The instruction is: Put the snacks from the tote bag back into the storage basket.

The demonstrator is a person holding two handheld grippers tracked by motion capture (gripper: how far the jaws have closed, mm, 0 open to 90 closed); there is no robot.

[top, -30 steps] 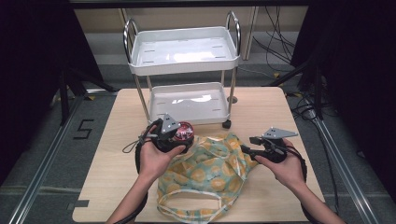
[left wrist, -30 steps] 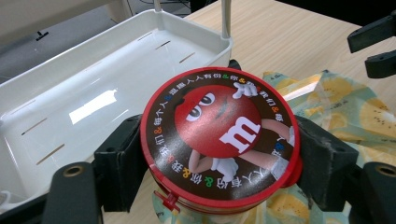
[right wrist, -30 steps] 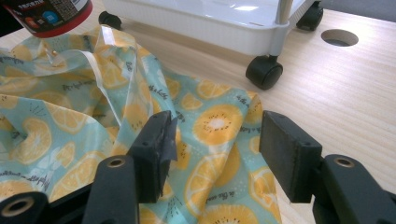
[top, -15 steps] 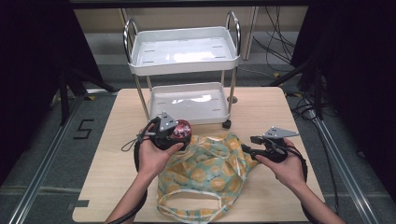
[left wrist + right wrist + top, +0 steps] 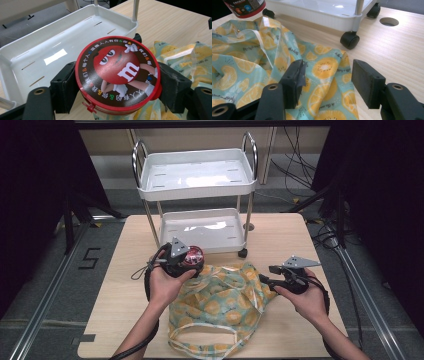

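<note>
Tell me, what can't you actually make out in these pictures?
- Candy tin: its side and contents are hidden in the left gripper view by its own lid and the jaws of the left hand-held gripper; the right gripper view cuts it off at the top edge.
- Lid lettering: too small in the high view.
- Fruit-print bag: its inside is hidden by its own fabric.
- Right hand-held gripper: open over the bag; touching or not is unclear.

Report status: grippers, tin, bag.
Left gripper shut on tin, held above bag beside cart. Right gripper open over bag edge. Nothing blocking.
</note>
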